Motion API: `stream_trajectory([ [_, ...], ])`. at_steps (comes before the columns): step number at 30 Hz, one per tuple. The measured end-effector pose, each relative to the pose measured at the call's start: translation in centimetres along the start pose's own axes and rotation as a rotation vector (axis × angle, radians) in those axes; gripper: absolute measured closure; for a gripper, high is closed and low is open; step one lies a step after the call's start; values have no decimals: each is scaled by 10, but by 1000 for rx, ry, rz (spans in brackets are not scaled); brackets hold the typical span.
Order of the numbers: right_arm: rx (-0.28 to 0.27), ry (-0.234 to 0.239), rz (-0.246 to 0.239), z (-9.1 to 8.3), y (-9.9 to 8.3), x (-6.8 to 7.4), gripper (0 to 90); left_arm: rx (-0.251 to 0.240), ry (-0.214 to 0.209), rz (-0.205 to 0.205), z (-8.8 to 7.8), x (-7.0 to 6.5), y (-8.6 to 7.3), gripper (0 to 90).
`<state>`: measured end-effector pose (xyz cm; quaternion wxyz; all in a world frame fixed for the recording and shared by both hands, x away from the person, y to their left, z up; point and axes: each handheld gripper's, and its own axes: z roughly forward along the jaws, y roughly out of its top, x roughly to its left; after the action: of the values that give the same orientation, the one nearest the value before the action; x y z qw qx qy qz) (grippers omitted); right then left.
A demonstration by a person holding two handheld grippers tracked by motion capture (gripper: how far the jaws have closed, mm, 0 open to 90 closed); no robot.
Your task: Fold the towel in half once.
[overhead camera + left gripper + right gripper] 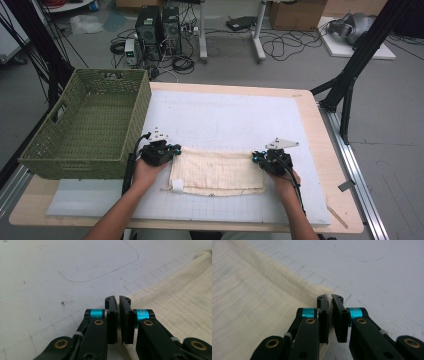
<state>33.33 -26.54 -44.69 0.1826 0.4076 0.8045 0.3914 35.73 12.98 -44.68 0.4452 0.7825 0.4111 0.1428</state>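
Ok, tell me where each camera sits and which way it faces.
High view: above the person's side, looking forward and down on the white mat, green basket and cream cloth; both forearms enter from below.
Left gripper view: rides the left gripper, looking along its closed fingers at the cloth's corner.
Right gripper view: rides the right gripper, pinching the other corner.
Shared: all three show the cloth and mat.

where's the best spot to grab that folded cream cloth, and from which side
Take the cloth at its two far corners, coming in from the short ends. It lies flat as a long folded strip, so end grips keep it taut. The left gripper and right gripper are shut on those corners.
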Motion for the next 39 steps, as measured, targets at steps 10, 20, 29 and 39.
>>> stream_trajectory([
  [10, -30, -66, 30, 13, 17, -10, 842, -42, 40, -36, 12, 16, 17, 852],
  [20, -31, -118, 13, 26, 36, -11, 839, -77, 60, -85, 17, 27, 15, 850],
  [29, -34, -153, 33, 29, 35, -13, 696, -69, 57, -73, 20, 28, 27, 749],
  [39, -77, -110, 23, 0, 30, -10, 573, -97, 32, -63, 4, 18, 26, 463],
])
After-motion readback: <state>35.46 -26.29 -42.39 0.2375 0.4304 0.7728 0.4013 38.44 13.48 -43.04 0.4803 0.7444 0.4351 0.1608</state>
